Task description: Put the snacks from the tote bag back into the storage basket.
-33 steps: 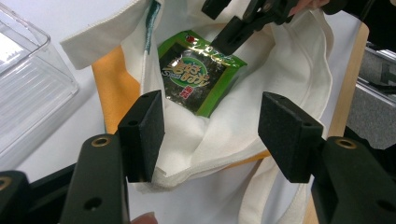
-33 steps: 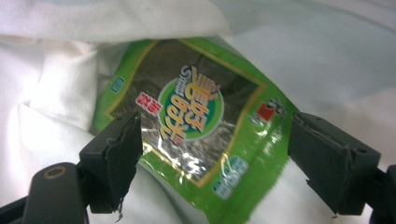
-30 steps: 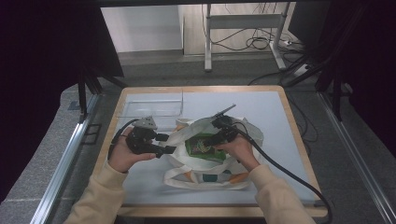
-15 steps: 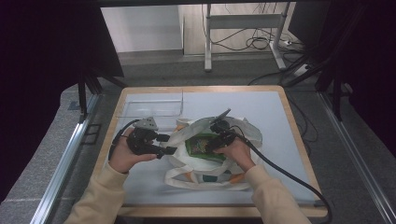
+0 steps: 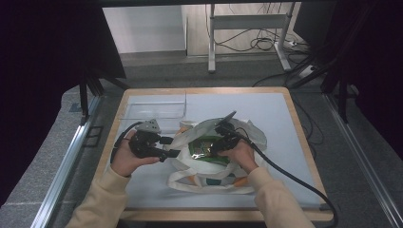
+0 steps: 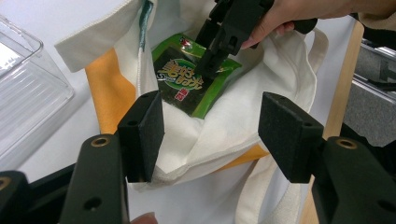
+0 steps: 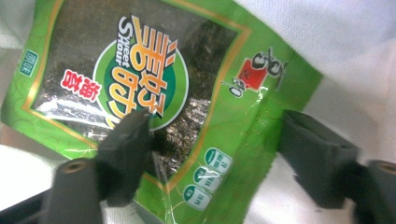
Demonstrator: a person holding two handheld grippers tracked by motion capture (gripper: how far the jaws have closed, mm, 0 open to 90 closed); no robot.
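**A:** While you have both hands at that cream cotton tote bag with orange panels (image 5: 209, 173), tell me why the left one sits so low at centre left of the high view.

**B:** My left gripper (image 6: 210, 135) holds the bag's near rim between its wide-open jaws. The cloth lies between the pads, which don't seem to pinch it. I judge it's there to keep the mouth spread.

**A:** And the right?

**B:** My right gripper (image 7: 212, 154) is down inside the mouth, at the middle of the high view, over the flat green foil seaweed snack packet (image 7: 140, 93). Its jaws have just been closing. They straddle the packet's lower edge without gripping it yet.

**A:** Where does the packet lie?

**B:** Inside the bag, on the white lining. A clear plastic tray (image 5: 152, 110) stands apart at upper left of the table.
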